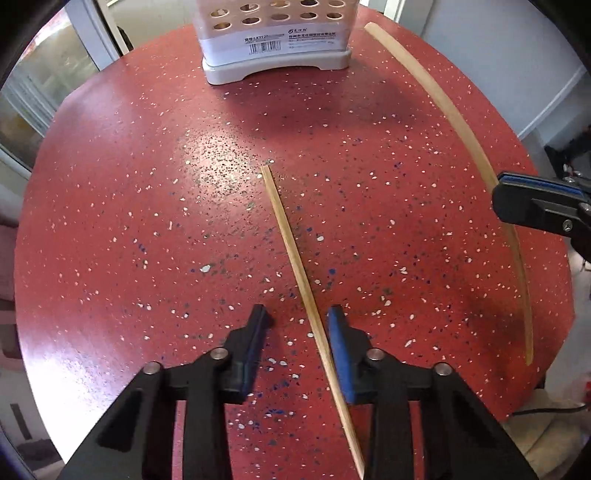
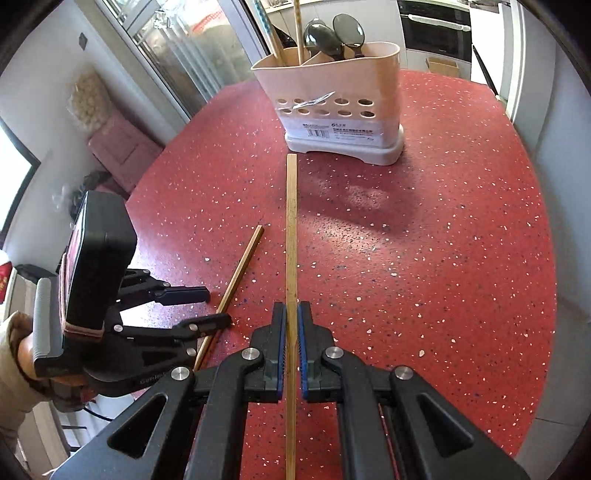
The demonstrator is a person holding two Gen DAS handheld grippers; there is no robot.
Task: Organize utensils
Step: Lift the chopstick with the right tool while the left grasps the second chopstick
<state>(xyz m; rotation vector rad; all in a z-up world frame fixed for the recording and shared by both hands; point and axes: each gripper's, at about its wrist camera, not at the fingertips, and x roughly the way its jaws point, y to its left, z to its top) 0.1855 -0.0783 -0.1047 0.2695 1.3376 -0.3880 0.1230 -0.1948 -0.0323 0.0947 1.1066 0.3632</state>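
**Ana:** Right gripper (image 2: 291, 321) first: is it carrying anything?

**Ben:** Yes, it is clamped on one wooden chopstick (image 2: 291, 236), blue pads tight on either side of the shaft. That stick's long axis runs straight away from the wrist camera, its squared far end aimed at the foot of the utensil holder (image 2: 343, 110) and stopping just short of it.

**Ana:** And the left gripper (image 1: 297, 321)?

**Ben:** Its jaws are partly parted and straddle the second chopstick (image 1: 295, 258). The right-hand blue pad sits just beside the shaft; the left-hand pad stands clear, so nothing is pinched.

**Ana:** So how many chopsticks are out?

**Ben:** Two. The second one lies flat on the red speckled surface (image 1: 129, 221). In the left wrist view it slants from between the fingers up and a little leftward, its squared end pointing roughly toward the holder but well short of it.

**Ana:** Do the two sticks touch?

**Ben:** No, they lie apart; in the right wrist view they spread wider nearer the grippers.

**Ana:** What is in the holder?

**Ben:** One holder with two rows of round holes along its lower wall. Two dark spoons (image 2: 334, 35) stand bowls-up in one compartment; in the other I count three upright sticks, though their tops run out of view.

**Ana:** Anyone visible?

**Ben:** One hand (image 2: 27, 354) with a pale sleeve, gripping the left gripper's handle.
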